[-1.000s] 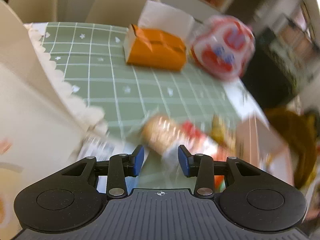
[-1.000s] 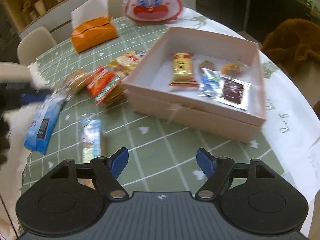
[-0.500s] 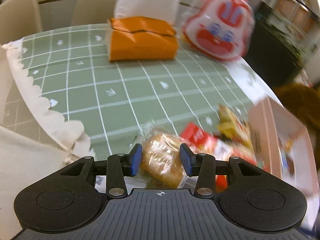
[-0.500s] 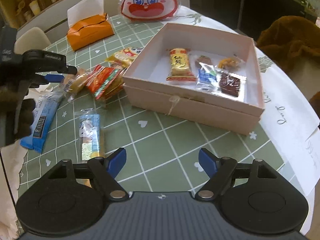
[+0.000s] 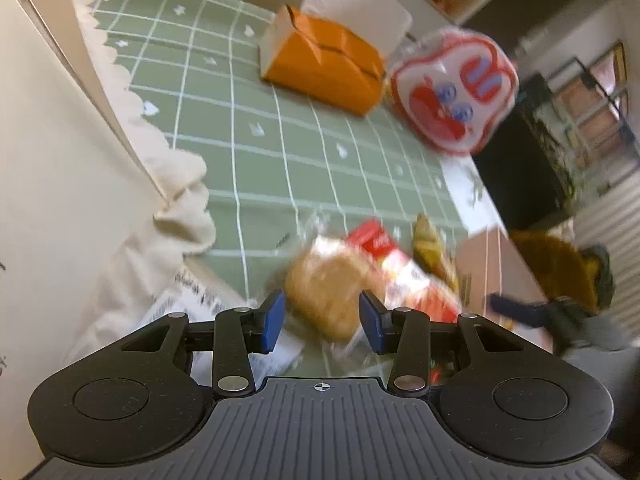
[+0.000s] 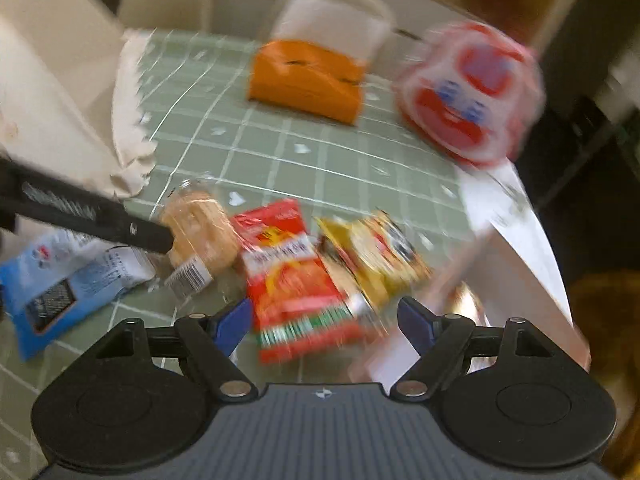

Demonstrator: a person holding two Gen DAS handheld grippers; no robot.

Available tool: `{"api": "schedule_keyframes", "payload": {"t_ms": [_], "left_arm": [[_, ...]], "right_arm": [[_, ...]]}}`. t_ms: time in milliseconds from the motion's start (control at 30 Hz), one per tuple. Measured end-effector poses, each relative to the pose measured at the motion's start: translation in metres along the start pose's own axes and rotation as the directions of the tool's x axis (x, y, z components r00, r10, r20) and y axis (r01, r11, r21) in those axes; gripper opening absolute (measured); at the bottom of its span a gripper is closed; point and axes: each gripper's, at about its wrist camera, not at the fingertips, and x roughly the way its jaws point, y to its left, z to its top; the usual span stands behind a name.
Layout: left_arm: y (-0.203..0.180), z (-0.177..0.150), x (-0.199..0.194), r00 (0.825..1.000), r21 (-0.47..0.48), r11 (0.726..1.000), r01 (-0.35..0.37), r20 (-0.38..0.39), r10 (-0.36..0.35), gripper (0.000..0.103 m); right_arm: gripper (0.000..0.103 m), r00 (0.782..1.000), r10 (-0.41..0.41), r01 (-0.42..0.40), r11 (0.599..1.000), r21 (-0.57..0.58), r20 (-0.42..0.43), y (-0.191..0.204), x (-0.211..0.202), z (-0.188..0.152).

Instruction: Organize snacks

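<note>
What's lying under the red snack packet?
The red snack packet overlaps the yellow packet's near edge and rests on the green tablecloth. Anything else beneath is covered, and blur hides detail.

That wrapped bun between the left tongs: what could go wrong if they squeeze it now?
1. The bun looks soft, and the left tongs straddle it with their pads apart from it; a hard squeeze could crush it.
2. The red packet lies against the bun, so it might get dragged along.
3. The right tongs hover over that same pile; the two could bump.
</note>
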Motion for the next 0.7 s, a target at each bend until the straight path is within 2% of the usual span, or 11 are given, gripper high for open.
{"api": "schedule_keyframes", "payload": {"t_ms": [67,200,233,333,400,533,700], "left_arm": [[-0.002,0.006,0.003,1.0,-0.012,1.0,-0.009,0.012,0.009,0.046],[-0.006,0.015,0.016,0.999,-0.001,0.999,-0.035,0.013,0.035,0.047],[-0.007,0.016,0.019,0.999,-0.001,0.999,-0.035,0.009,0.035,0.047],[-0.01,0.017,0.027,0.999,0.018,0.999,-0.045,0.001,0.045,0.049],[-0.009,0.017,0.031,0.999,0.018,0.999,-0.048,-0.004,0.048,0.052],[-0.014,0.024,0.034,0.999,0.034,0.998,-0.053,-0.011,0.053,0.052],[-0.022,0.011,0.02,1.0,0.068,0.998,0.0,-0.018,0.001,0.052]], "right_arm": [[0.08,0.999,0.002,-0.002,1.0,-0.013,-0.037,0.006,0.021,0.01],[0.079,0.997,-0.011,0.012,1.0,0.007,-0.071,0.014,0.042,0.006],[0.068,0.997,0.01,-0.008,0.999,0.036,-0.072,0.014,0.041,0.004],[0.057,0.997,0.058,-0.054,0.995,0.081,-0.059,0.014,0.027,-0.005],[0.056,0.992,0.108,-0.1,0.987,0.122,-0.059,0.015,0.017,-0.012],[0.054,0.988,0.145,-0.133,0.976,0.171,-0.056,0.017,-0.002,-0.026],[0.053,0.983,0.181,-0.165,0.943,0.288,-0.029,-0.004,-0.032,-0.054]]}}
